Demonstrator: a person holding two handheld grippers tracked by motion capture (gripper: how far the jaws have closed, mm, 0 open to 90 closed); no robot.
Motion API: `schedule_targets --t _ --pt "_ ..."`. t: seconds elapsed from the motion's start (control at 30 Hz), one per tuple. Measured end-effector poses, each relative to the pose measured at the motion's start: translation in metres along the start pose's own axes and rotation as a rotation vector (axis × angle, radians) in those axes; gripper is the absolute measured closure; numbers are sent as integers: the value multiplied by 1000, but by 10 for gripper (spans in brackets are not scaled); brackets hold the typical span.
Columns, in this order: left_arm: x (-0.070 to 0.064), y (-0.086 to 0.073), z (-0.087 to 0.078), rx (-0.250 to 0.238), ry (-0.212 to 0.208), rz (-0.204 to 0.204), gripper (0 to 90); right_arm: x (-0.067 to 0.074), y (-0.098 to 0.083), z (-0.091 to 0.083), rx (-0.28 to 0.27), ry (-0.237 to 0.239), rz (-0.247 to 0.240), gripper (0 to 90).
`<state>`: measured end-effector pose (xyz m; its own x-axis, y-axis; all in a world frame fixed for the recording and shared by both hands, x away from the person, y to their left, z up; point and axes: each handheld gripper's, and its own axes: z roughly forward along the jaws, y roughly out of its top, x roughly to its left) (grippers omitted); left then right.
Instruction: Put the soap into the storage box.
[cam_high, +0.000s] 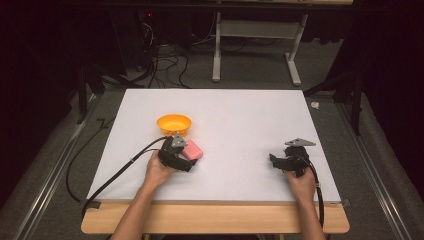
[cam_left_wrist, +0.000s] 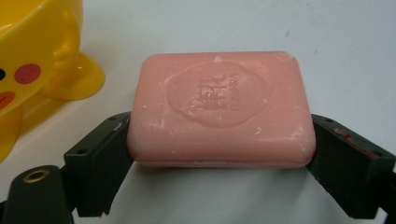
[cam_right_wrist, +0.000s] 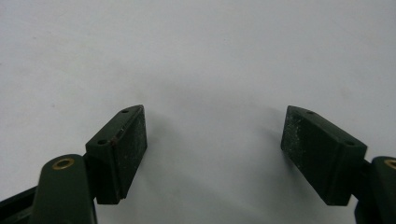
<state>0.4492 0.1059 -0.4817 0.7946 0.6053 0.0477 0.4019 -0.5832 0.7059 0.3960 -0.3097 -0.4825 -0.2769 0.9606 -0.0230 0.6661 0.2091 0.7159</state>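
- My left gripper (cam_high: 186, 161) sits at about 7 o'clock on the white table (cam_high: 240, 115), jaws pressed against both short ends of the pink soap bar (cam_high: 192, 149), clamping it.
- In my left gripper view the soap bar (cam_left_wrist: 219, 109) lies flat between my two black pads (cam_left_wrist: 100, 161), embossed stamp facing up, a few white scuffs on top; its underside looks to be resting on the table, can't tell for sure.
- Yellow bowl (cam_high: 174, 124) stands at 11 o'clock from the soap, just beside it, apart from it.
- In my left gripper view the yellow bowl (cam_left_wrist: 37, 56) is at 10 o'clock, printed face with a red cheek dot, foot flange on the table, near the soap's corner but not touching.
- My left hand (cam_high: 156, 172) wraps the gripper body; its cable (cam_high: 115, 175) trails off toward 7 o'clock over the table edge.
- My right gripper (cam_high: 274, 161) is at about 5 o'clock on the table, well apart from the soap, held by my right hand (cam_high: 300, 182).
- In my right gripper view the right gripper (cam_right_wrist: 215, 140) has jaws spread wide with bare white table between the pads (cam_right_wrist: 130, 144), gripping nothing.
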Motion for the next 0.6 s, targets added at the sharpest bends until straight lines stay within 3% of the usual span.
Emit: schedule_targets --t 0.2,0.43,0.6 --pt "0 0 0 -3 5 -3 132 0 0 0 0 0 0 231" --pt "4 5 -1 -51 -6 -44 125 0 0 0 1 1 1 230" --pt "5 5 0 -54 -6 -52 127 0 0 0 1 1 0 230"
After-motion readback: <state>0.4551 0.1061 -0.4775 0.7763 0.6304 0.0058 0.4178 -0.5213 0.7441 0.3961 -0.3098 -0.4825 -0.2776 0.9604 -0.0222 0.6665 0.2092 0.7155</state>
